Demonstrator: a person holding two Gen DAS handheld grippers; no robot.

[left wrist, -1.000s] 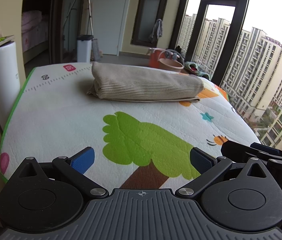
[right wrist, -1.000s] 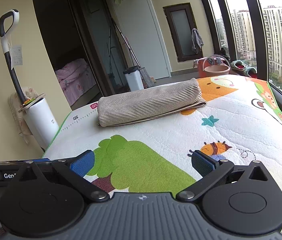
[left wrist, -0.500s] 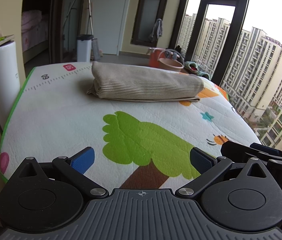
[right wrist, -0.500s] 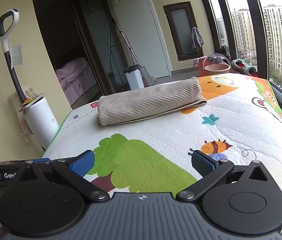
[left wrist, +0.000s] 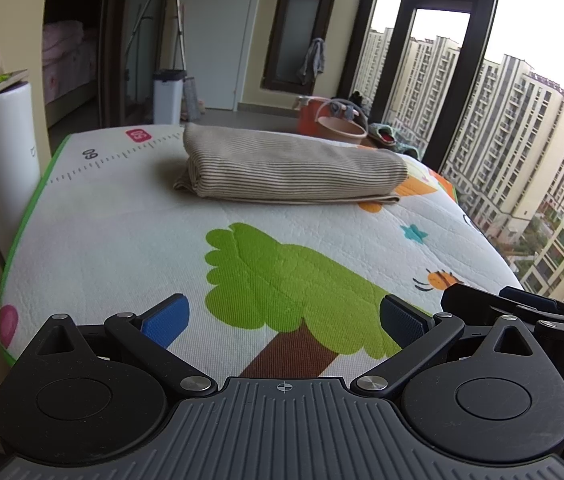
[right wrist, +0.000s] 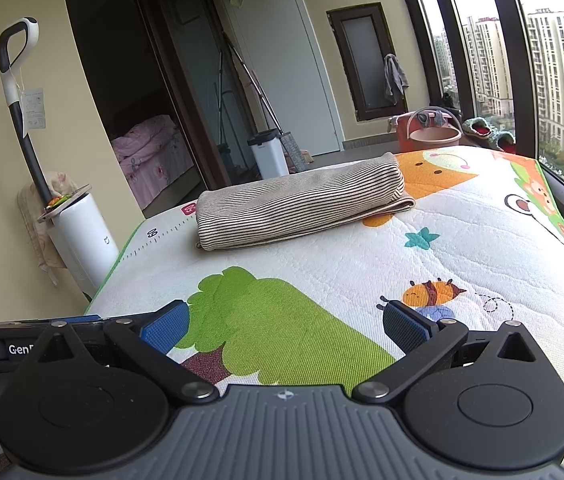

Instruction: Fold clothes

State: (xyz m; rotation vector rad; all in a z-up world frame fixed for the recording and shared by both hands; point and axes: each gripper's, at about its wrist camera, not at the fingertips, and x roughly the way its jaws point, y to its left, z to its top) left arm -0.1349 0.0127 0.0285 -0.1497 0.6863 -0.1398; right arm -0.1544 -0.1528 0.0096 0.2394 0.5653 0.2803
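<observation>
Garment (left wrist: 290, 174), striped beige knit, lies folded into a long thick bundle at 12 o'clock from both grippers, well apart from each, on the far half of the play mat (left wrist: 122, 240). Several layers stacked; 1 thin bottom layer sticks out at the 3 o'clock end. Judged soft, light, floppy, not slippery, not fragile; layers likely slide over each other if pulled from 1 side only. Best hold looks like the 2 short ends, 9 and 3 o'clock, pinching all layers at once, or the near long edge at 6 o'clock for another fold. Fold looks mostly done.

Left gripper (left wrist: 282, 322) sits low at the near mat edge, fingers spread wide, blue pads (left wrist: 164, 320) empty, tree print between them. Right gripper (right wrist: 284, 326) same: wide apart, nothing held, just beside the left one at its 3 o'clock.

Beyond the mat: white vacuum dock (right wrist: 86, 236) at 10 o'clock, pink basin (right wrist: 436, 134) at 1 o'clock, window to the right.
</observation>
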